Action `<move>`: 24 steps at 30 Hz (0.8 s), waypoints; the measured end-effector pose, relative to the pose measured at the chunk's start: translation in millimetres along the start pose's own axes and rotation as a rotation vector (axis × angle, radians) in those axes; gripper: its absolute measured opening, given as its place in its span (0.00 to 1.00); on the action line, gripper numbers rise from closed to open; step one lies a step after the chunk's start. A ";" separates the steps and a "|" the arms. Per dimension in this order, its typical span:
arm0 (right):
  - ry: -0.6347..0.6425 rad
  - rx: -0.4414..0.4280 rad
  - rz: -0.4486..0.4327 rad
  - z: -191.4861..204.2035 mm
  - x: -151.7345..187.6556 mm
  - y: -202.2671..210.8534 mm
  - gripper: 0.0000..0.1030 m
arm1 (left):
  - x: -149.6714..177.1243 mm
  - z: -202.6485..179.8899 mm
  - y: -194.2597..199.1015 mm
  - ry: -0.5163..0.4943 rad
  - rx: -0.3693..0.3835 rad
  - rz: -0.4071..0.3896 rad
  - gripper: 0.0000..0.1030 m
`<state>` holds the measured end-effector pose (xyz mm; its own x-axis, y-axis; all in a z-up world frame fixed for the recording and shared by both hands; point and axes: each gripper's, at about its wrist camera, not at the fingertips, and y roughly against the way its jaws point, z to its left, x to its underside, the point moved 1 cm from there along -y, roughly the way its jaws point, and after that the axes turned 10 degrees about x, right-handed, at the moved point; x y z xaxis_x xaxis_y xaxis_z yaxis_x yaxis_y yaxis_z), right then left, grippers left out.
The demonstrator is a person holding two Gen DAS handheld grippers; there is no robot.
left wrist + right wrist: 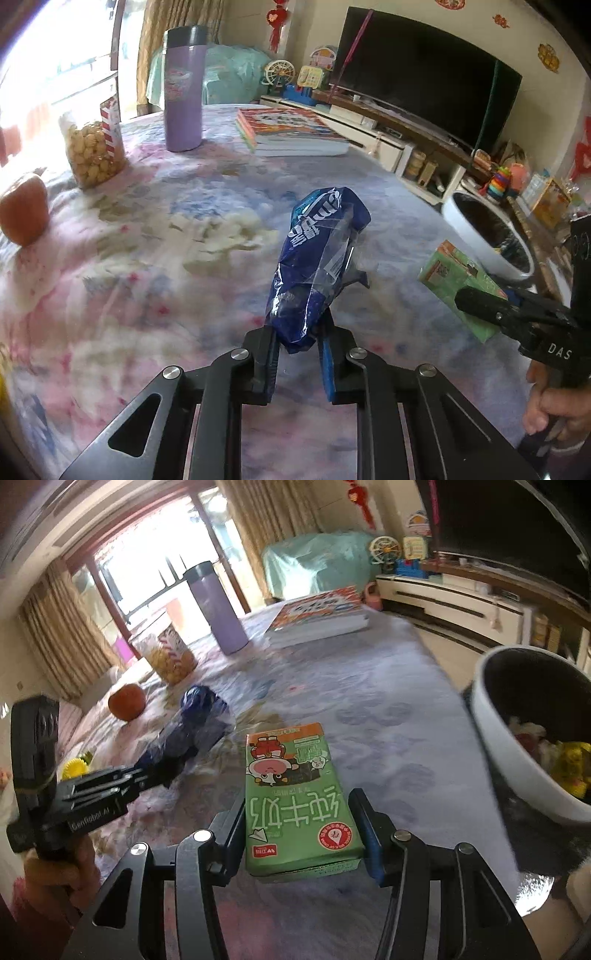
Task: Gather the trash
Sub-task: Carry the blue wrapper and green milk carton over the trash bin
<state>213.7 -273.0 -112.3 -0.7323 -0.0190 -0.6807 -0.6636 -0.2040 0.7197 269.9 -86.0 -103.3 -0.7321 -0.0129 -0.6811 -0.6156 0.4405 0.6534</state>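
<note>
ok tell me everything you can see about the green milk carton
The green milk carton is a small rectangular paperboard box, printed with a cartoon cow, white Chinese characters and a red round seal. It looks intact. It is clamped by its two long sides in the right hand-held gripper, lifted off the floral tablecloth, its far end tipped downward, near the white bin.

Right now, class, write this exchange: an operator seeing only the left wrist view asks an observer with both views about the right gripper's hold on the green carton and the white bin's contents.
Operator: Is the green carton clamped on both sides?
Observer: Yes, the right gripper has a finger against each side.
Operator: Is the white bin empty?
Observer: No, yellow and red scraps lie inside.
</note>
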 end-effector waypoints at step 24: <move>-0.173 0.103 -0.122 -91.8 13.0 74.8 0.51 | -7.6 -124.7 -26.5 -0.193 0.109 0.059 0.17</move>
<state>168.6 -378.4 -79.8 -0.6552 0.1691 -0.7363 -0.7544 -0.0935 0.6498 255.4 -209.5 -74.2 -0.6902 0.1829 -0.7002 -0.5305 0.5301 0.6614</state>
